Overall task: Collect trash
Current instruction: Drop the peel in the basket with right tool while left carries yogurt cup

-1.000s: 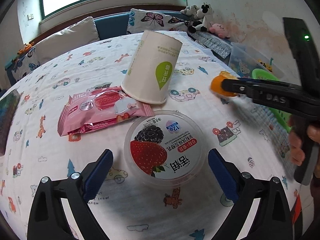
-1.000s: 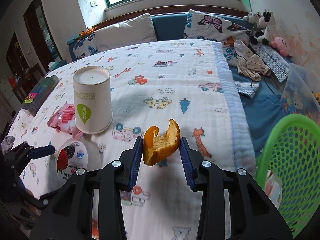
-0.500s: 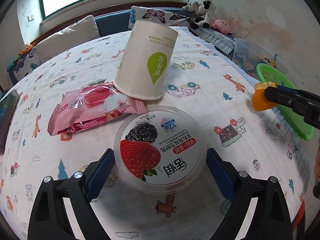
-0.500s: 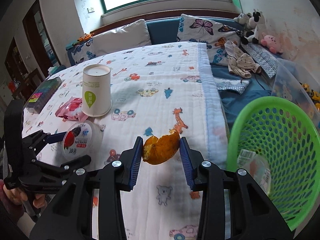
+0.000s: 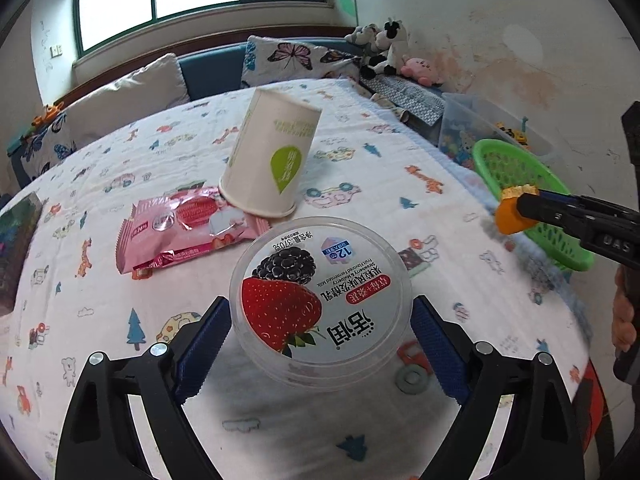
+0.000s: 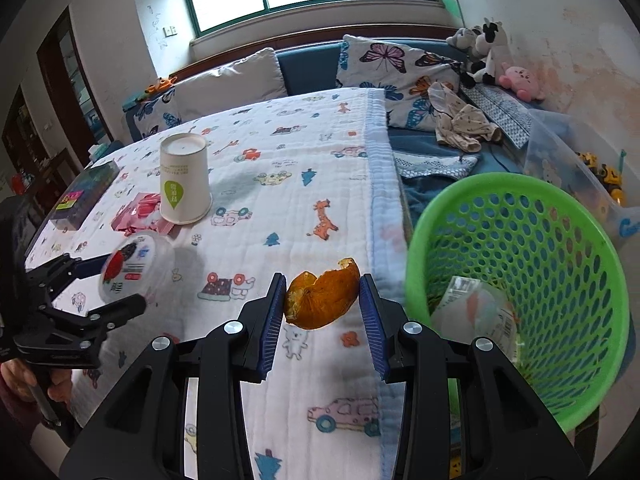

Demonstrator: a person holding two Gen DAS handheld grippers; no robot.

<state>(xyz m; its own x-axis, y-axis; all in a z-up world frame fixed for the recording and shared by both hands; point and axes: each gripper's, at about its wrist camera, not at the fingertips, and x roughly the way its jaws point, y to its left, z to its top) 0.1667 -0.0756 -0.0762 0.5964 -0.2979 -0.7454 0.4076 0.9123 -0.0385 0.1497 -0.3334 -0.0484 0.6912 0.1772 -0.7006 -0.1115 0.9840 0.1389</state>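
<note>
My left gripper (image 5: 320,332) is shut on a round clear yogurt tub (image 5: 320,298) with a strawberry label and holds it lifted above the bed; it also shows in the right wrist view (image 6: 134,266). My right gripper (image 6: 322,304) is shut on an orange peel (image 6: 322,300), held above the blanket just left of the green basket (image 6: 560,240). In the left wrist view the peel (image 5: 510,216) sits in front of the basket (image 5: 520,184). An upturned paper cup (image 5: 270,160) and a pink wrapper (image 5: 184,228) lie on the blanket.
The basket holds a crumpled plastic wrapper (image 6: 476,312). A dark box (image 6: 84,196) lies at the blanket's left side. Pillows, plush toys (image 6: 488,52) and a clear toy bin (image 5: 480,128) line the back and right. The blanket edge (image 6: 380,184) runs beside the basket.
The left gripper has closed on the yogurt tub and lifted it. The right gripper has carried the peel rightwards to the basket's rim.
</note>
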